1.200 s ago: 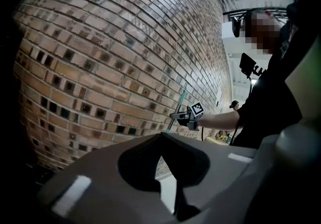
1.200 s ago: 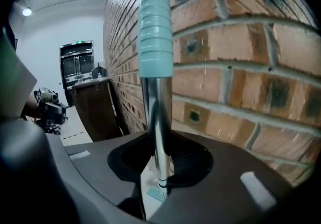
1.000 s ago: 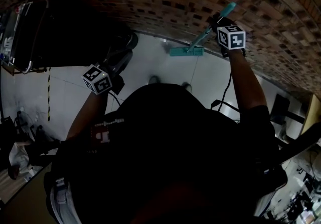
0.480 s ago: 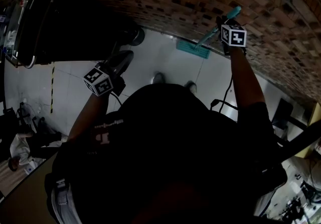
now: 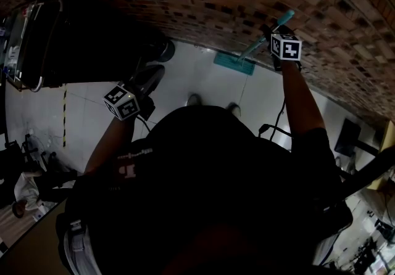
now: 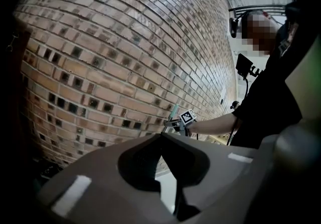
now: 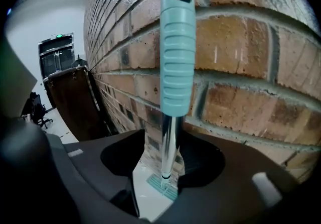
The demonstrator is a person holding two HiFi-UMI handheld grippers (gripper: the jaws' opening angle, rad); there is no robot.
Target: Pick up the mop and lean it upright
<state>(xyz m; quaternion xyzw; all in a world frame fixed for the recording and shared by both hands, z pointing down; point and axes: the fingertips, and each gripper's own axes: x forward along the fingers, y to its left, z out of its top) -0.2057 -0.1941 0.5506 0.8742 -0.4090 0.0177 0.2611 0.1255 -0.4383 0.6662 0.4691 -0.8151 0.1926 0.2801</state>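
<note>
The mop stands nearly upright, its teal grip (image 7: 176, 47) resting against the brick wall (image 7: 241, 67). Its chrome pole (image 7: 170, 137) runs down to the teal mop head (image 7: 163, 187) on the floor at the wall's foot. My right gripper (image 7: 164, 135) is around the pole just below the grip. Its jaws are opening, and a gap shows beside the pole. The head view shows the right gripper (image 5: 271, 33) high at the wall, with the grip (image 5: 284, 18) above it and the mop head (image 5: 234, 62) below. My left gripper (image 5: 151, 76) hangs low at the left, shut and empty.
A large dark cabinet (image 5: 74, 39) stands against the wall at the left, with a black round object (image 5: 163, 50) beside it. The person's feet (image 5: 191, 100) stand on the pale floor. Yellow-black tape (image 5: 63, 116) marks the floor on the left. A dark door (image 7: 70, 102) lies further along the wall.
The mop head has moved in to the foot of the wall and the pole stands steeper. The right gripper stays by the grip. The left gripper has hardly moved.
</note>
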